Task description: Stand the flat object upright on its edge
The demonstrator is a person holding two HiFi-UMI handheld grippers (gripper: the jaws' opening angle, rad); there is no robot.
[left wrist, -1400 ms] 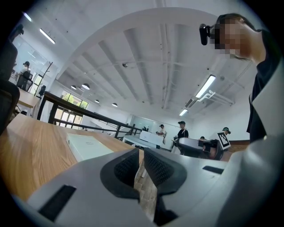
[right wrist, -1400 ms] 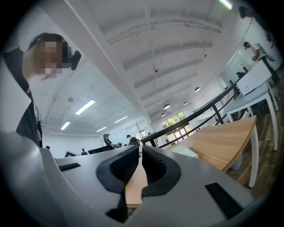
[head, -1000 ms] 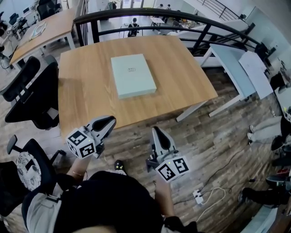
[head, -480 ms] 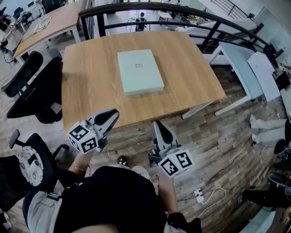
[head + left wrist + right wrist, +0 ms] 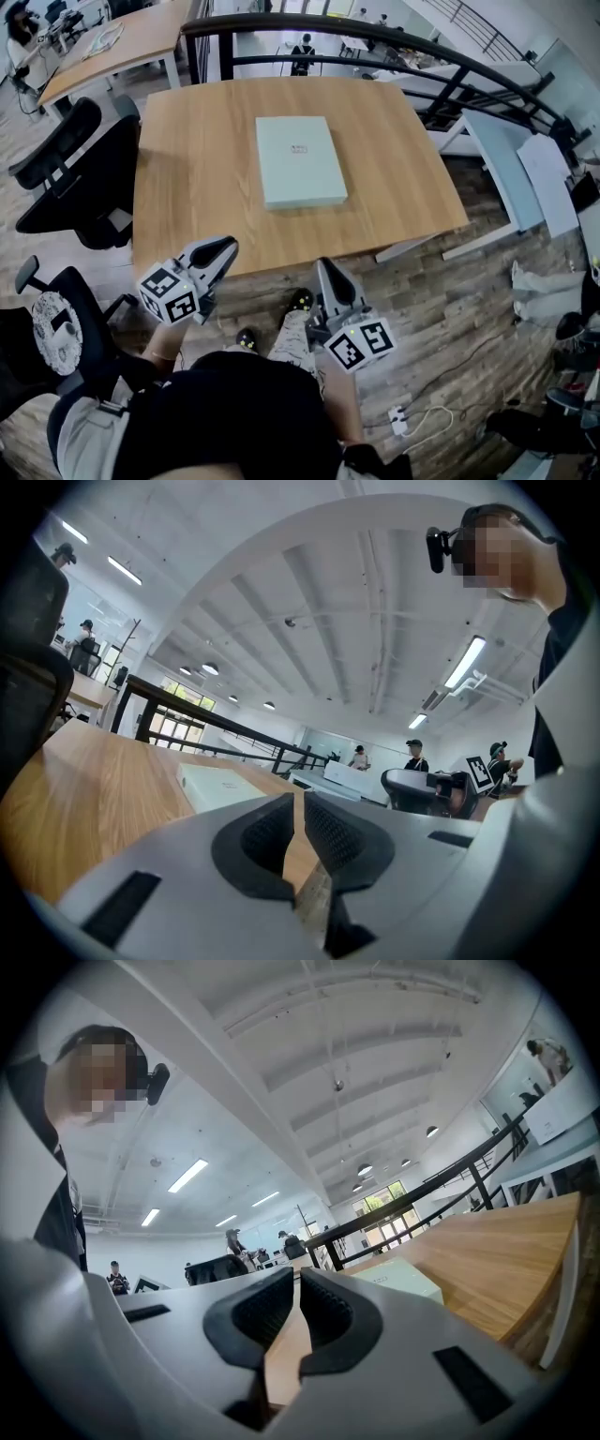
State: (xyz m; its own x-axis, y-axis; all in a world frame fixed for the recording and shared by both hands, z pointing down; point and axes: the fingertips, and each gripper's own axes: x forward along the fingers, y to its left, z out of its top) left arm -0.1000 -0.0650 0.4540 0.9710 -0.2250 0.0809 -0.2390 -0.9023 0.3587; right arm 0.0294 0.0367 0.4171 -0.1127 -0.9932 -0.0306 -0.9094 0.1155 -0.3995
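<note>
A flat pale green box (image 5: 300, 160) lies face up in the middle of the square wooden table (image 5: 187, 187); it shows low and small in the left gripper view as the box (image 5: 220, 785) and in the right gripper view as the box (image 5: 403, 1281). My left gripper (image 5: 227, 247) is shut and empty, held level just short of the table's near edge. My right gripper (image 5: 324, 267) is also shut with nothing in it, in front of that same edge, a little further right. Both are well short of the box.
A black office chair (image 5: 70, 178) stands at the table's left side. A black railing (image 5: 375, 42) runs behind the table, with other desks (image 5: 506, 141) to the right. Cables and a power strip (image 5: 398, 412) lie on the wood floor. People stand in the distance.
The table and box have drawn nearer and shifted right in the head view as I stepped forward. Both grippers have come along toward the table's near edge, still shut.
</note>
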